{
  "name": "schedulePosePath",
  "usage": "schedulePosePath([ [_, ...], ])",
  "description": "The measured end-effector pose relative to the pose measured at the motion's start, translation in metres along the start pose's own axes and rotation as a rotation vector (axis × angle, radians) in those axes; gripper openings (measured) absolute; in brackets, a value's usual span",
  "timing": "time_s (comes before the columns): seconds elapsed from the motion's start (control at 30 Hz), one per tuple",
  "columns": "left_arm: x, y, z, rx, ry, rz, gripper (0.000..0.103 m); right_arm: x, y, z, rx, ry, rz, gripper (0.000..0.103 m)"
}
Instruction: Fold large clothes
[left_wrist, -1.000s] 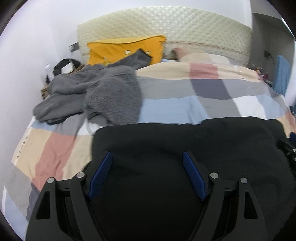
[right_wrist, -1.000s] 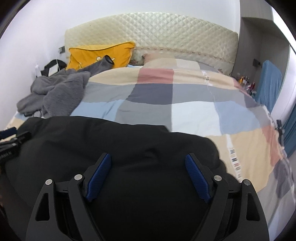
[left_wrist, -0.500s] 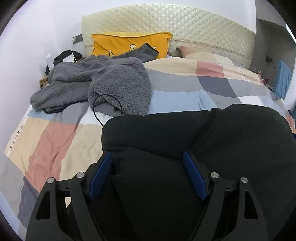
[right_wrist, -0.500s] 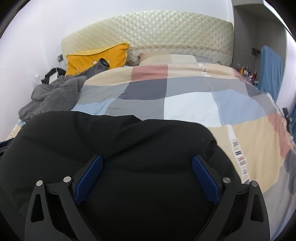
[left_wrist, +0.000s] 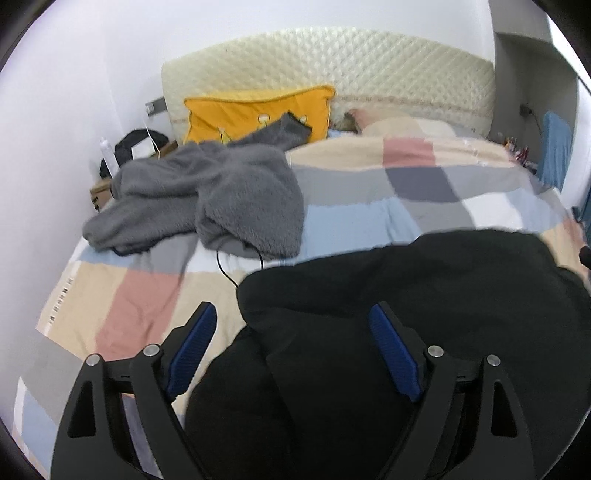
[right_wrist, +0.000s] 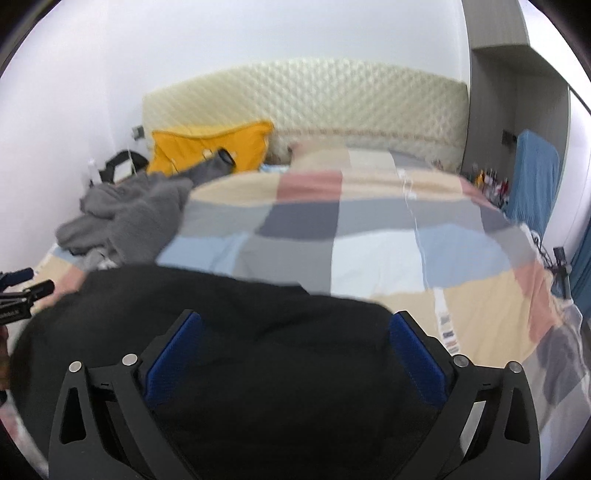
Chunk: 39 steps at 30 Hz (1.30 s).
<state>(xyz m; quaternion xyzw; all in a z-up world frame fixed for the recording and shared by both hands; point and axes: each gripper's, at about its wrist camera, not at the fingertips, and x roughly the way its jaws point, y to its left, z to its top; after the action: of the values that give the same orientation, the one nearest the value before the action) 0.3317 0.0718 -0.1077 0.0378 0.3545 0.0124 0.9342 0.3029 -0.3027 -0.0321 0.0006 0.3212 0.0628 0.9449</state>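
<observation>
Black garment (left_wrist: 424, 295) bunched on near end of checked duvet (left_wrist: 369, 206), below both grippers. Left gripper (left_wrist: 291, 343) jaws wide apart, just been opening; left pad over duvet beside black garment, right pad over the fabric, no visible pinch. Right gripper (right_wrist: 295, 350) jaws fully spread, just been opening, black garment beneath and between pads, not clamped. Grey fleece (left_wrist: 221, 195) heaped beyond black garment toward yellow pillow (left_wrist: 258, 114) at quilted headboard (left_wrist: 369, 70). Thin black cable (left_wrist: 229, 266) between grey fleece and black garment.
</observation>
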Motion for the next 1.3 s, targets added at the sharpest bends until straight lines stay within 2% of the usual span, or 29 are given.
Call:
schedulePosePath([
  [0.13, -0.057, -0.002, 0.017, -0.006, -0.043, -0.025, 0.086, -0.049, 0.014, 0.026, -0.006, -0.046, 0.017, 0.103],
  [0.33, -0.164, 0.0, 0.035, -0.024, -0.134, -0.057, 0.086, -0.154, 0.038, 0.061, -0.004, -0.166, 0.052, 0.103],
  [0.4, -0.192, 0.0, 0.035, -0.029, -0.144, -0.061, 0.087, -0.189, 0.048, 0.068, -0.007, -0.199, 0.059, 0.103],
  [0.5, -0.239, -0.003, 0.031, -0.028, -0.175, -0.067, 0.087, -0.237, 0.066, 0.069, -0.043, -0.227, 0.068, 0.103],
  [0.73, -0.321, 0.001, 0.016, -0.069, -0.222, -0.164, 0.087, -0.315, 0.095, 0.045, -0.096, -0.28, 0.089, 0.103],
  [0.93, -0.364, -0.005, -0.016, -0.052, -0.273, -0.238, 0.087, -0.356, 0.103, 0.006, -0.113, -0.342, 0.093, 0.103],
  [1.03, -0.375, -0.005, -0.033, -0.057, -0.293, -0.262, 0.087, -0.369, 0.097, -0.015, -0.053, -0.354, 0.145, 0.103],
  [1.3, -0.377, -0.015, -0.071, -0.066, -0.269, -0.327, 0.087, -0.374, 0.097, -0.054, -0.056, -0.324, 0.214, 0.103],
])
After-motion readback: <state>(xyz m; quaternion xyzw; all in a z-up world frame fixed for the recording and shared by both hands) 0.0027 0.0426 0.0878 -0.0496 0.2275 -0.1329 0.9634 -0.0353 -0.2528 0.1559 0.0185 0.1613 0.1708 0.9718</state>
